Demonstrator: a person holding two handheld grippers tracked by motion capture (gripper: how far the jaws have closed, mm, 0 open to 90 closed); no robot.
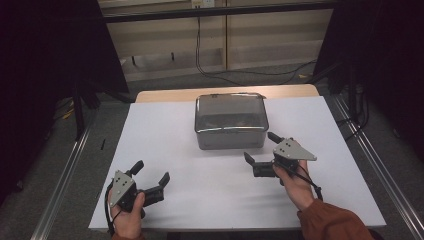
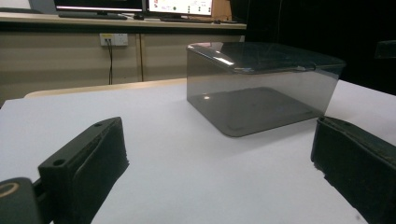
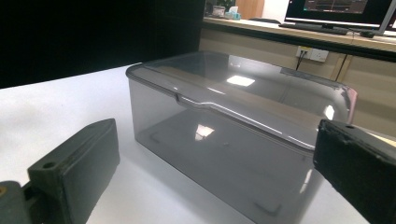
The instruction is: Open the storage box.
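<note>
My left gripper point(image 1: 152, 171) hangs with its jaws spread wide and empty above the white table top point(image 1: 175, 150) at about 7 o'clock, and my right gripper point(image 1: 261, 147) is likewise wide open and empty at about 4 o'clock. Just beyond the right jaws, near 12 o'clock on the table, stands a smoky transparent plastic box point(image 1: 230, 120) with its lid closed. The box lies well apart from my left gripper.
</note>
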